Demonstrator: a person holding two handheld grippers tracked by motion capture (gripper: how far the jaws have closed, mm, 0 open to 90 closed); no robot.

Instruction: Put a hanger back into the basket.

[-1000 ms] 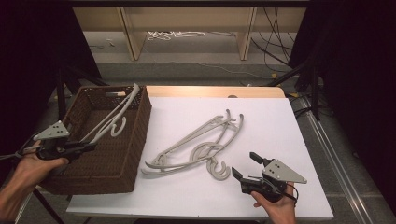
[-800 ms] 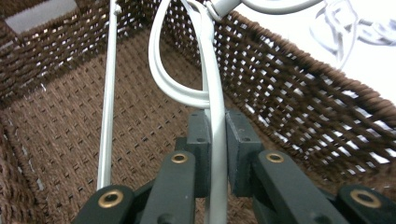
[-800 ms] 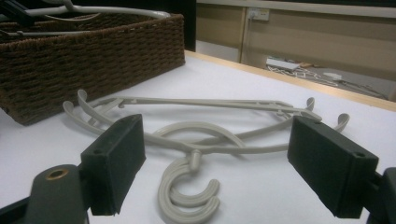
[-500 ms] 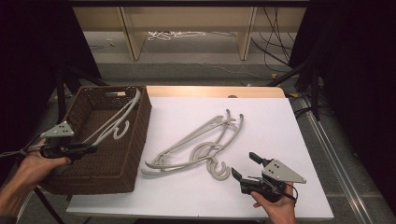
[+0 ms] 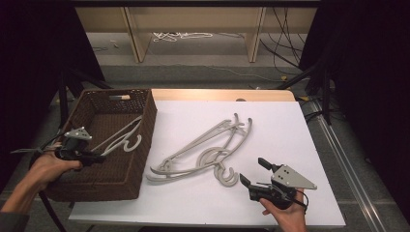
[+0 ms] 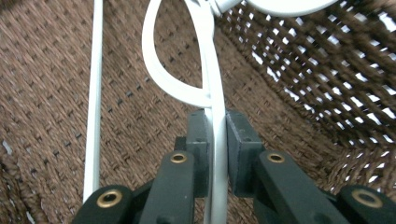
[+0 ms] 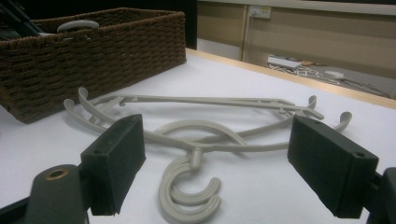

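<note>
Left hand-held gripper (image 5: pixel 94 158) is over the brown wicker basket (image 5: pixel 145 140), jaws pinched tight on the thin bar of a pale hanger (image 5: pixel 121 140) that sits inside, hook end leaning against the basket's right wall. Right hand-held gripper (image 5: pixel 252 172) rests low at the near right of the white tabletop (image 5: pixel 290 130), jaws spread wide with nothing between them, pointing at two more grey hangers (image 5: pixel 205 150) stacked mid-tabletop, their hooks (image 5: pixel 226 175) just beside it.
</note>
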